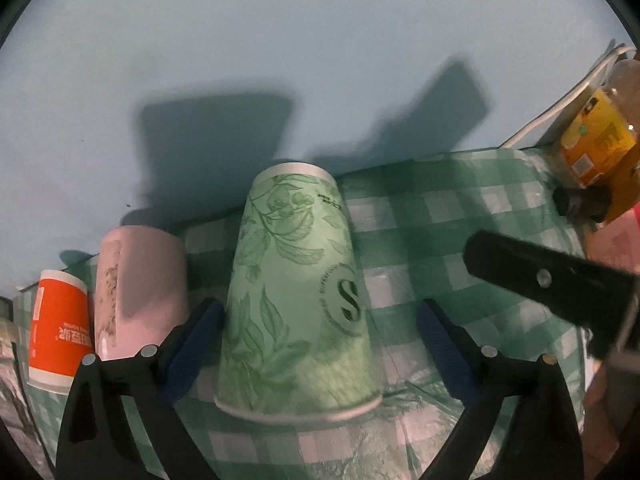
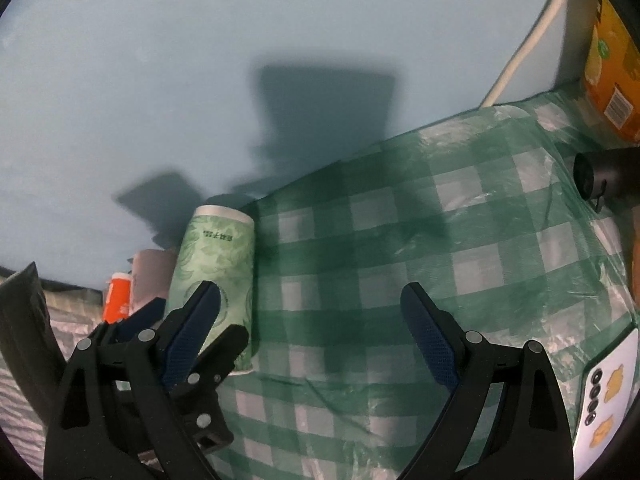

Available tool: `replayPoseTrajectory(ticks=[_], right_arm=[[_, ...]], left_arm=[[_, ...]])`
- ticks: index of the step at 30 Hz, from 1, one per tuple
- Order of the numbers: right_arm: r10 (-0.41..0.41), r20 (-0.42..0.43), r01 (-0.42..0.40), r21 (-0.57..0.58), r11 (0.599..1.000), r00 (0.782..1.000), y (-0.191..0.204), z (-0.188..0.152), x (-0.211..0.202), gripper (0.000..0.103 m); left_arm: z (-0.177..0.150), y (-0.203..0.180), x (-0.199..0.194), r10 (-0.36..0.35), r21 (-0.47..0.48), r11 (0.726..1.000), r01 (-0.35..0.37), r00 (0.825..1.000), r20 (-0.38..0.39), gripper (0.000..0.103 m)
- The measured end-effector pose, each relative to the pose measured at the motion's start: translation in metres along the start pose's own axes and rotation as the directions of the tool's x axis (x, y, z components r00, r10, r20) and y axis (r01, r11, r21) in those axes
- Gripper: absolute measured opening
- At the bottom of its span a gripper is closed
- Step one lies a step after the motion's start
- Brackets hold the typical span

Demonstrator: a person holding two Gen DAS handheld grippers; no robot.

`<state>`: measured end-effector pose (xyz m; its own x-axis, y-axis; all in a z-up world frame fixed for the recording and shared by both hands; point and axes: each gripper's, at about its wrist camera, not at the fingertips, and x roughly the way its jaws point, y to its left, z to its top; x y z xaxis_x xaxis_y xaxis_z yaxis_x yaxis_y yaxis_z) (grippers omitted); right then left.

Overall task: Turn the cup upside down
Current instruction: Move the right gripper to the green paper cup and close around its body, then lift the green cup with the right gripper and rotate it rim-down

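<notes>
Green cup (image 1: 296, 296) rim-down on cloth (image 1: 440, 232), flip looks done. My L gripper (image 1: 320, 344) wide, straddling it w/o grip; R gripper (image 2: 316, 336) wide, empty, parked aside.

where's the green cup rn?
Left wrist view: green cup stands rim-down on the checked cloth, between the open left gripper fingers, pink cup on its left.

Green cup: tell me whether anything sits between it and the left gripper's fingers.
Nothing visible does. The green cup stands rim-down on the checked tablecloth, inside the open left gripper. The pink cup stands outside the left finger, not in the gap.
</notes>
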<state>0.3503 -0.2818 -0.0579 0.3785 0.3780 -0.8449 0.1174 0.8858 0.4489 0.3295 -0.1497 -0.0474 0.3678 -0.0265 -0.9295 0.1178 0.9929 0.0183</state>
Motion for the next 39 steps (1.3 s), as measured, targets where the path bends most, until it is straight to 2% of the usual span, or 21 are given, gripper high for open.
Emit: replayPoseTrajectory(ticks=[6, 10, 16, 23, 32, 39], right_arm=[[0.002, -0.008, -0.002, -0.001, 1.000, 1.000, -0.004, -0.002, 0.003, 0.092], [-0.002, -0.008, 0.002, 0.010, 1.000, 1.000, -0.007, -0.001, 0.004, 0.092], [-0.006, -0.008, 0.006, 0.008, 1.000, 1.000, -0.009, -0.005, 0.002, 0.092], [0.005, 0.024, -0.005, -0.008, 1.000, 1.000, -0.006, -0.022, -0.010, 0.092], [0.062, 0.065, -0.057, -0.077, 0.995, 0.996, 0.010, -0.055, -0.037, 0.092], [0.094, 0.078, -0.084, -0.127, 0.988, 0.993, 0.023, -0.092, -0.044, 0.092]], left_arm=[[0.012, -0.006, 0.020, -0.004, 0.001, 1.000, 0.004, 0.999, -0.048, 0.095], [0.018, -0.007, 0.035, -0.029, -0.008, 1.000, 0.029, 0.995, -0.095, 0.079], [0.015, -0.008, 0.034, -0.065, -0.012, 0.998, 0.064, 0.995, -0.080, 0.078], [-0.001, -0.009, 0.003, -0.091, 0.022, 0.996, 0.092, 0.996, -0.021, 0.078], [-0.059, 0.005, -0.051, -0.125, 0.049, 0.991, 0.122, 0.990, 0.068, 0.077], [-0.109, 0.041, -0.086, -0.136, 0.028, 0.991, 0.133, 0.981, 0.138, 0.077]])
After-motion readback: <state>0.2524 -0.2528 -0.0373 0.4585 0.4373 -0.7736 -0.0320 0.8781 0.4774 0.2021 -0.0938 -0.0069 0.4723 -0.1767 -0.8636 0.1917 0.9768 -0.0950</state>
